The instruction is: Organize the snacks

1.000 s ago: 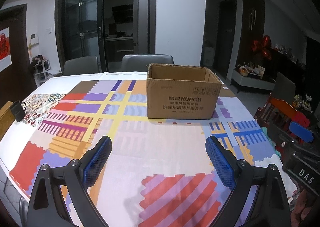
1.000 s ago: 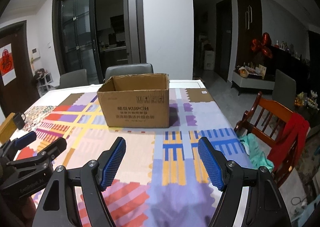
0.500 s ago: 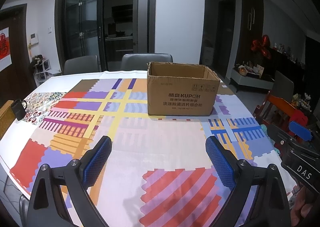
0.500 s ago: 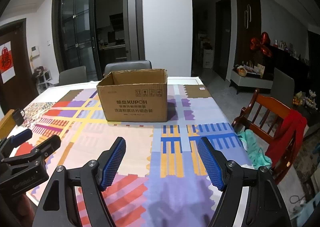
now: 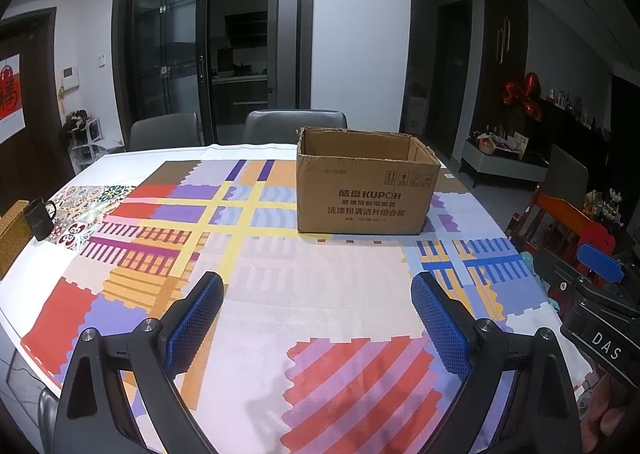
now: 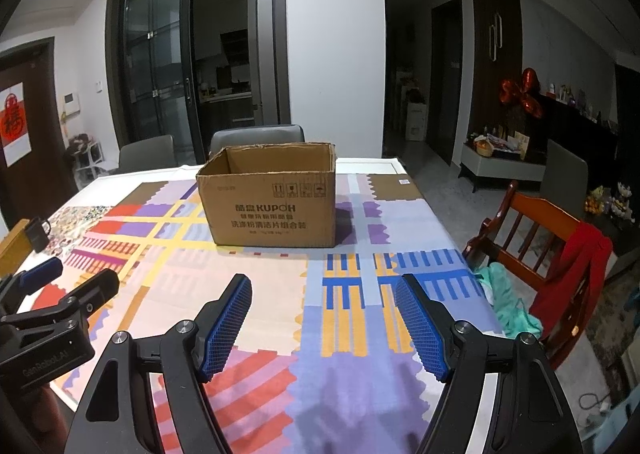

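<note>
The box (image 5: 366, 190) was set open-topped on the patterned counter (image 5: 320, 294); a mug (image 5: 38, 218) was seen far left. Each hand-held gripper, left (image 5: 318, 318) and right (image 6: 324, 318), was held wide apart, empty.

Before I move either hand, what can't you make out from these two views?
- Cardboard box floor: its front wall hides it in both wrist views, so contents unknown.
- Snacks: none visible on the tablecloth.
- Table's near edge: hidden behind the left gripper and right gripper, both with open, empty jaws.
</note>
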A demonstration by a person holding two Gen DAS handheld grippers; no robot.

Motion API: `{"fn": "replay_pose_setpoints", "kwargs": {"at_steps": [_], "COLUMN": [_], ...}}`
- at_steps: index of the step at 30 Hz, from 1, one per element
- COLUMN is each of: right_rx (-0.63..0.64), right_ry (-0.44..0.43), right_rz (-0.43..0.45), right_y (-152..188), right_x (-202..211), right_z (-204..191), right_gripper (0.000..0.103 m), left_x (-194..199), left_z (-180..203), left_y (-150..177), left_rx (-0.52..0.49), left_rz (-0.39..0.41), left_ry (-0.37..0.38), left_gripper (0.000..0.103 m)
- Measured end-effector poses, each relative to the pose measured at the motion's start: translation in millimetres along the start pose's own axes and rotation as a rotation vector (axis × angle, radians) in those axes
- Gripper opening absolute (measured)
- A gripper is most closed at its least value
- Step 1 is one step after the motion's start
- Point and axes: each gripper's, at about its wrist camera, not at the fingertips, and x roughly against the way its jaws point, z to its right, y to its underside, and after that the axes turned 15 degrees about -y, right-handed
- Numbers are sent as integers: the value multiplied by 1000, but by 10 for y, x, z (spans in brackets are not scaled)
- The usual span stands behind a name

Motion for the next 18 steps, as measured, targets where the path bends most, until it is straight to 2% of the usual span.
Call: {"fn": "replay_pose_setpoints", "kwargs": {"at_steps": [18], "right_rx": [1], "right_ry": [0], "right_rz": [4], "right_y": [-18], "right_x": [5], "right_z": [-7], "right_gripper": [75], "left_x": [16], "left_z": [-15], "left_y": [-16], "left_rx": [1], "left_rz": [3], "left_ry": [1], "left_gripper": [96]}}
